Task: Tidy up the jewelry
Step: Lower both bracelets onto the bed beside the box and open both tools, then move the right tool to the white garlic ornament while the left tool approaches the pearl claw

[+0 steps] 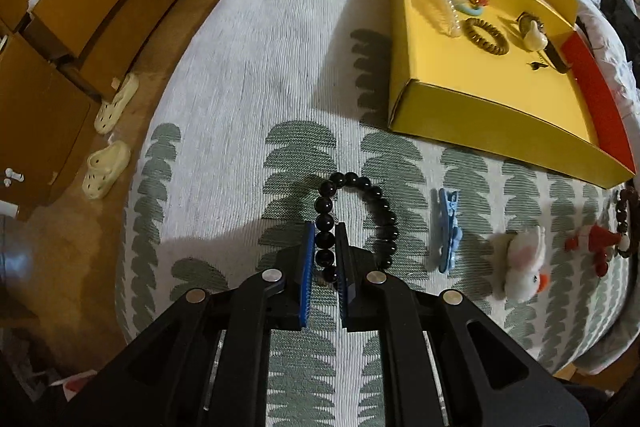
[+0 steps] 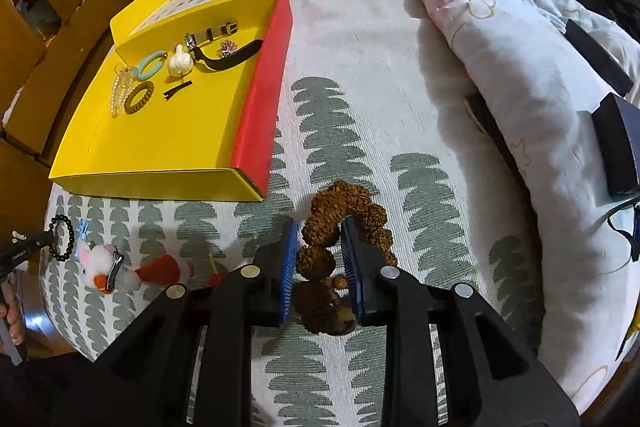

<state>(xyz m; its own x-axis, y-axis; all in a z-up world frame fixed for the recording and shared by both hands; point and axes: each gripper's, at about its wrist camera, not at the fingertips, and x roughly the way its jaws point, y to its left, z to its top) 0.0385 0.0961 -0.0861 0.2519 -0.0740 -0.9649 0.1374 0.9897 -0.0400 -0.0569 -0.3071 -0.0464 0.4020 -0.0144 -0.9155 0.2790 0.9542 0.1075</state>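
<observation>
The left gripper stands with its blue-padded jaws drawn in on one side of the black round-bead bracelet. The beads fill the narrow gap between the pads, and the far half of the loop lies on the white bedspread with green leaf print.

The right gripper has its jaws a little apart around the brown knobbly-seed bracelet. The seeds sit between the pads, but whether both pads press on them cannot be told; a slim gap shows on the left pad's side. This loop also rests partly on the bedspread.

The open yellow cardboard box with a red side flap lies beyond both grippers. It already holds a coiled olive hair tie, a clear beaded piece and a watch. Still loose on the cloth are a blue hair clip, a white fluffy rabbit clip and a small red hat-shaped ornament.

Assessment: the step in hand is securing both bracelets for transfer to the box.

- The right grip should be confirmed firm on a single seed before lifting, as the rough seeds may roll out.
- Each loop should be lifted straight up until it hangs free, so that it does not drag on the cloth.
- Each should be carried over the box wall, not against it.
- Each should be set on bare yellow floor, apart from the pieces already there, to avoid tangling.
</observation>
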